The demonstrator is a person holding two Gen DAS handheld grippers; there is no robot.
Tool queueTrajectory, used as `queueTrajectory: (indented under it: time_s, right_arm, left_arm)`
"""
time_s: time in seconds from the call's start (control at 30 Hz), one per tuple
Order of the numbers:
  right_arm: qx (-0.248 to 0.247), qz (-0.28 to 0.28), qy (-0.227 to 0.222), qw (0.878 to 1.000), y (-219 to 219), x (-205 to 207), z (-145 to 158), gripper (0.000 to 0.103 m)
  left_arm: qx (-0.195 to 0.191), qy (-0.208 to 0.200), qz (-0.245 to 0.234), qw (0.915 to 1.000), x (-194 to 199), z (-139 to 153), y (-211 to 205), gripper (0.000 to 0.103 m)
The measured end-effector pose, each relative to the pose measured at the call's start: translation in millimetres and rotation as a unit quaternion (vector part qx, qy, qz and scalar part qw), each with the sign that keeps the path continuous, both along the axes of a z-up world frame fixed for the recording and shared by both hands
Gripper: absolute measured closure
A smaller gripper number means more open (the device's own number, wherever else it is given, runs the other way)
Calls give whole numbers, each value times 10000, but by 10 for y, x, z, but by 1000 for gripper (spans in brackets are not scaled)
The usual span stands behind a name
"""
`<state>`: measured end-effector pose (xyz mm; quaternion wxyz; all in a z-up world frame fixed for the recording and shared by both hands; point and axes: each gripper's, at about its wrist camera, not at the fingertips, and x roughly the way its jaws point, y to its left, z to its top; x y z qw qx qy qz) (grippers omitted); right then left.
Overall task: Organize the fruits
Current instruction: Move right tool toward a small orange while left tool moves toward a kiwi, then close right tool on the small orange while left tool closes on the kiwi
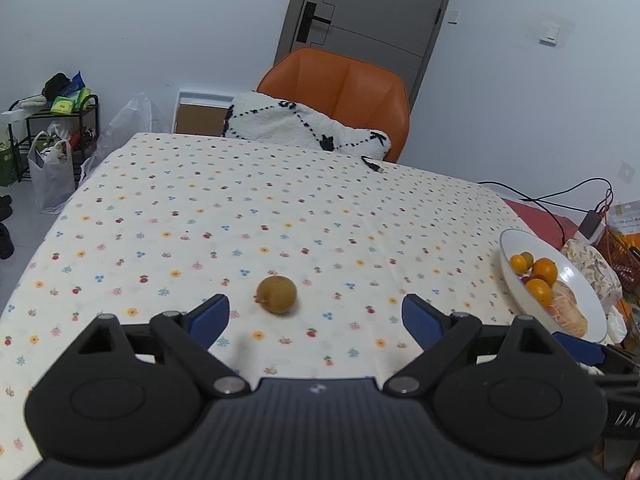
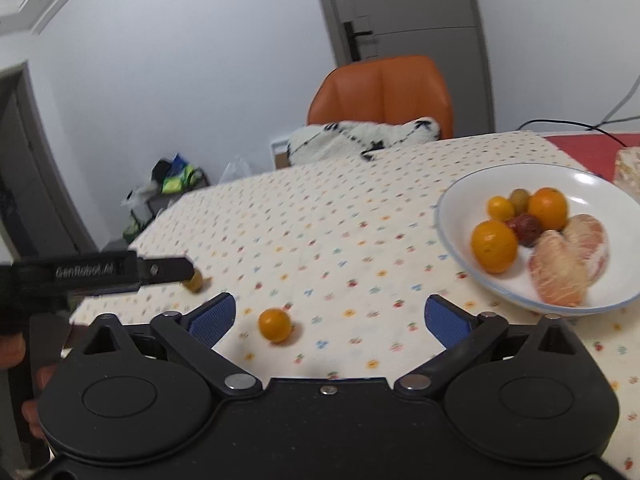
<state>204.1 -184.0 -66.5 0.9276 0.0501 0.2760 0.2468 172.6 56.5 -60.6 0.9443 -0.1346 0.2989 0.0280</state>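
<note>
Both of my tongs are sitting nearest the lens, and both are gaping wide with nothing between the blue pads. Over on the left, my left gripper (image 1: 316, 312) is hanging above the flowered tablecloth (image 1: 240, 208), and a brownish kiwi (image 1: 277, 294) is lying on the cloth just beyond the gap between its fingers, untouched. From my right-hand view the same tool is showing as a black bar with "GenRobot.AI" printed on its side, its tip overlapping that kiwi (image 2: 195, 281). My right gripper (image 2: 332, 318) is hovering over a small orange fruit (image 2: 275, 325) that is resting on the cloth close to its left pad. Further right, the white bowl (image 2: 456, 200) is holding two oranges (image 2: 494, 246), a small yellow-orange fruit (image 2: 501, 208), a greenish one, a dark red one and peeled pomelo segments (image 2: 560, 268).
</note>
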Motion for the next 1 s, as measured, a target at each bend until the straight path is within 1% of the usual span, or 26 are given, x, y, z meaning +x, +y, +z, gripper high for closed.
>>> queueTrajectory:
  time_s: [0.07, 0.17, 0.3, 0.4, 0.47, 0.53, 0.63, 0.67, 0.7, 0.73, 0.77, 0.87, 0.93, 0.97, 1.0]
  right_arm:
    - [-20, 95, 75, 9999, 55, 13, -35, 14]
    - [-74, 181, 160, 9997, 132, 25, -72, 24]
    - [-106, 278, 197, 9994, 216, 38, -91, 27]
    - [-157, 354, 201, 9990, 289, 55, -95, 35]
    - [-180, 418, 227, 9987, 335, 68, -105, 46]
    - [-210, 466, 253, 9984, 382, 98, -122, 52]
    - [-246, 464, 294, 9982, 411, 138, -157, 53]
    - [-246, 458, 301, 9982, 412, 148, -167, 56]
    - [-254, 443, 276, 9983, 408, 149, -170, 60]
    - [-258, 455, 287, 9982, 407, 155, -173, 72]
    - [-221, 489, 318, 9981, 396, 164, -174, 81]
    - [-174, 466, 338, 9982, 363, 180, -179, 81]
    - [-129, 454, 358, 9982, 334, 189, -180, 81]
    - [-122, 435, 360, 9983, 320, 189, -178, 81]
    - [-131, 420, 349, 9984, 304, 186, -172, 81]
  left_arm:
    - [-10, 15, -13, 10000, 14, -31, 23, 13]
    - [-37, 33, -38, 10000, 31, -82, 47, 14]
    - [-71, 70, -72, 9999, 48, -141, 84, 21]
    - [-105, 93, -76, 9999, 77, -167, 122, 26]
    - [-115, 108, -72, 9998, 105, -185, 143, 29]
    - [-135, 124, -63, 9998, 135, -200, 165, 32]
    - [-143, 126, -49, 9998, 182, -213, 186, 34]
    - [-137, 117, -49, 9998, 197, -216, 191, 34]
    - [-130, 112, -43, 9998, 213, -219, 193, 34]
    - [-128, 114, -36, 9998, 229, -224, 195, 35]
    - [-127, 116, -33, 9998, 245, -229, 197, 36]
    - [-136, 154, 7, 9998, 302, -262, 208, 46]
    - [-115, 118, 96, 9998, 327, -281, 228, 58]
    - [-103, 116, 143, 9998, 335, -284, 234, 61]
    - [-109, 114, 161, 9997, 347, -287, 237, 69]
